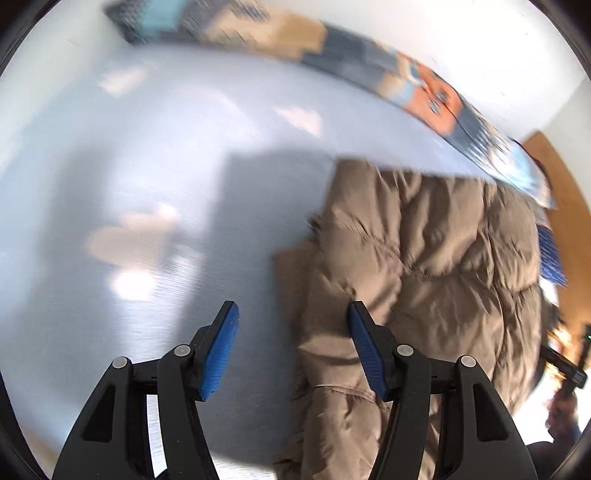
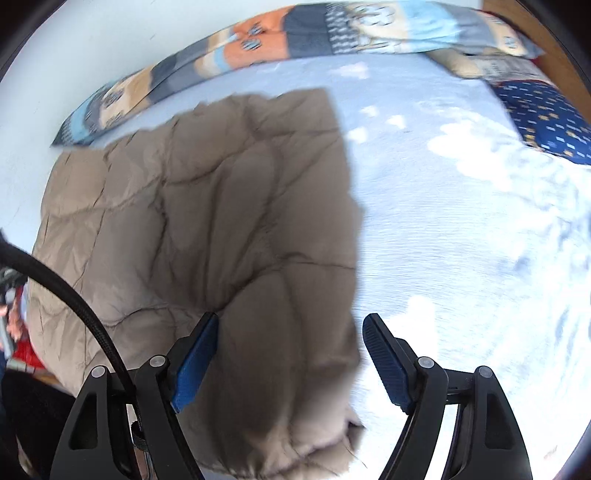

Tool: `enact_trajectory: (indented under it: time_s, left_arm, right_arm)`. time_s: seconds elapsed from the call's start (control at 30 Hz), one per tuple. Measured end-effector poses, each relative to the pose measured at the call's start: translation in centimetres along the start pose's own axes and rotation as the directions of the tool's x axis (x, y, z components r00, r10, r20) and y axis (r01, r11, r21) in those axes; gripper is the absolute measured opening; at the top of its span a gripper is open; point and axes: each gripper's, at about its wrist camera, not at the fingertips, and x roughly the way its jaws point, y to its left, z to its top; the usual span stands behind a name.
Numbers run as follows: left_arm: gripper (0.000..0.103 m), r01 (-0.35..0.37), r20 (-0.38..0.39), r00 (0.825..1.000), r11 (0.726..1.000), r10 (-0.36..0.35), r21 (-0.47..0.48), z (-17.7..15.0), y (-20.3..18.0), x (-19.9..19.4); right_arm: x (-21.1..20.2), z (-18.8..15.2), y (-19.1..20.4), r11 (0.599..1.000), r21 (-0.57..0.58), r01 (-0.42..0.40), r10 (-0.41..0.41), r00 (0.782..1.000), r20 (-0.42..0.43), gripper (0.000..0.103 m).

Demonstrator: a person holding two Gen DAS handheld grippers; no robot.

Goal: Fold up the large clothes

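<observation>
A tan quilted puffer jacket (image 1: 424, 240) lies spread flat on a light blue bed sheet (image 1: 147, 184). In the left wrist view my left gripper (image 1: 293, 314) is open above the jacket's left edge. Its right finger is over the fabric and its left finger over bare sheet, with nothing pinched. In the right wrist view the same jacket (image 2: 203, 203) fills the left and middle. My right gripper (image 2: 291, 325) stands wide open over the jacket's right edge. The furry hem lies below and between its fingers, and the pads do not press on it.
A patchwork blanket (image 2: 295, 33) runs along the white wall at the far side of the bed. A dark blue dotted pillow (image 2: 546, 122) lies at the upper right. A black cable (image 2: 74, 295) crosses the lower left. Wooden board (image 1: 554, 166) at the right.
</observation>
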Motion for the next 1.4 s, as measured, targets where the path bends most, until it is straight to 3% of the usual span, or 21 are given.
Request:
enact_trajectory:
  time_s: [0.03,0.07,0.13,0.2,0.3,0.37,0.4,0.5,0.57,0.6,0.7,0.97,1.13,1.23,1.4]
  left_arm:
    - [0.061,-0.083,0.055,0.995,0.997,0.082,0.007,-0.6,-0.6,-1.1]
    - [0.061,-0.165,0.125,0.979,0.986,0.161,0.019,-1.3,-1.4,-2.4]
    - [0.061,-0.260,0.255,0.937,0.964,0.239,0.053,-3.0,-4.0,-4.9]
    - [0.062,-0.312,0.392,0.886,0.943,0.246,0.113,-5.8,-7.5,-7.3]
    - [0.072,-0.294,0.489,0.860,0.926,0.148,0.236,-10.4,-12.8,-9.2]
    - [0.072,-0.274,0.475,0.875,0.901,0.089,0.335,-13.7,-16.1,-8.6]
    - [0.072,-0.264,0.435,0.897,0.885,0.079,0.383,-15.2,-17.6,-7.5]
    - [0.073,-0.308,0.379,0.914,0.858,0.147,0.411,-16.7,-19.3,-3.9]
    - [0.077,-0.303,0.345,0.924,0.866,0.165,0.397,-16.3,-18.9,-2.3]
    - [0.083,-0.294,0.321,0.931,0.877,0.173,0.380,-15.9,-18.5,-1.6]
    - [0.089,-0.270,0.270,0.946,0.900,0.181,0.342,-15.5,-17.6,-0.1]
    - [0.093,-0.278,0.257,0.946,0.906,0.199,0.319,-15.0,-17.8,1.9]
    - [0.092,-0.257,0.303,0.938,0.923,0.167,0.288,-15.9,-17.4,-1.2]
    - [0.092,-0.253,0.356,0.922,0.932,0.150,0.261,-17.0,-17.4,-4.5]
    - [0.092,-0.134,0.388,0.921,0.957,0.024,0.258,-20.6,-16.7,-10.4]
  right_arm:
    - [-1.1,-0.3,-0.1,0.999,0.021,0.047,-0.047,0.998,0.032,0.083]
    - [-2.2,-0.9,0.0,0.995,0.035,0.098,-0.100,0.992,0.070,0.083]
    - [-4.6,-2.0,1.6,0.986,0.031,0.163,-0.166,0.973,0.163,0.083]
    - [-6.5,-3.4,4.2,0.989,0.006,0.150,-0.146,0.952,0.268,0.083]
    - [-7.6,-6.8,8.6,0.998,-0.041,0.057,-0.038,0.933,0.359,0.083]
    - [-6.7,-8.7,11.8,0.996,-0.090,0.020,0.013,0.936,0.350,0.083]
    - [-5.9,-9.1,13.3,0.994,-0.109,0.015,0.023,0.940,0.340,0.083]
    - [-2.4,-9.1,16.5,0.987,-0.147,0.060,-0.015,0.957,0.290,0.081]
    - [-0.8,-8.9,16.5,0.985,-0.140,0.097,-0.057,0.962,0.266,0.083]
    - [0.6,-8.6,15.8,0.988,-0.125,0.095,-0.065,0.972,0.226,0.085]
    - [3.2,-8.4,14.5,0.994,-0.088,0.059,-0.044,0.985,0.167,0.091]
    - [5.8,-7.9,15.4,0.983,-0.134,0.125,-0.104,0.983,0.150,0.098]
    - [2.9,-9.3,16.3,0.986,-0.115,0.122,-0.093,0.968,0.232,0.094]
    - [0.1,-10.8,16.9,0.980,-0.119,0.158,-0.114,0.944,0.311,0.094]
    - [-5.4,-16.2,18.0,0.987,-0.082,0.137,-0.093,0.910,0.403,0.094]
